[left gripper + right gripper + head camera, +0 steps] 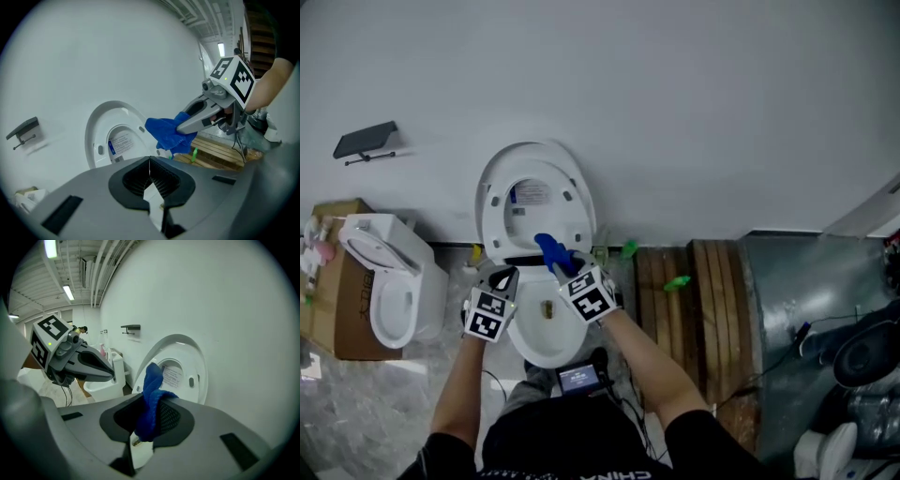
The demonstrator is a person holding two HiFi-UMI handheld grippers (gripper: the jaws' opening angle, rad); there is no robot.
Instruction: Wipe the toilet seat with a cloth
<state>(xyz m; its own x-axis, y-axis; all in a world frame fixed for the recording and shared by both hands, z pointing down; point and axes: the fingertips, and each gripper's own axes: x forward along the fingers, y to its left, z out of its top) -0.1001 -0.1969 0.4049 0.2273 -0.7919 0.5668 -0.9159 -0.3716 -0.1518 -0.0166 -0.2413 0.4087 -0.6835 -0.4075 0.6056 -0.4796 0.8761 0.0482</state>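
Note:
A white toilet stands against the wall, its seat and lid [534, 197] raised and its bowl [546, 333] open below. My right gripper [562, 267] is shut on a blue cloth [551, 249], which sticks up in front of the raised seat over the back of the bowl. In the right gripper view the blue cloth [152, 401] hangs folded between the jaws. My left gripper [501, 279] hovers at the bowl's left rear rim, jaws shut and empty. The left gripper view shows the right gripper [201, 115] with the cloth [167, 134] before the raised seat [117, 138].
A second white toilet [389, 281] and a cardboard box [342, 314] stand at the left. A wooden pallet [694, 295] with green bottles [677, 282] lies at the right, a metal duct [797, 309] beyond it. A black bracket [366, 141] hangs on the wall.

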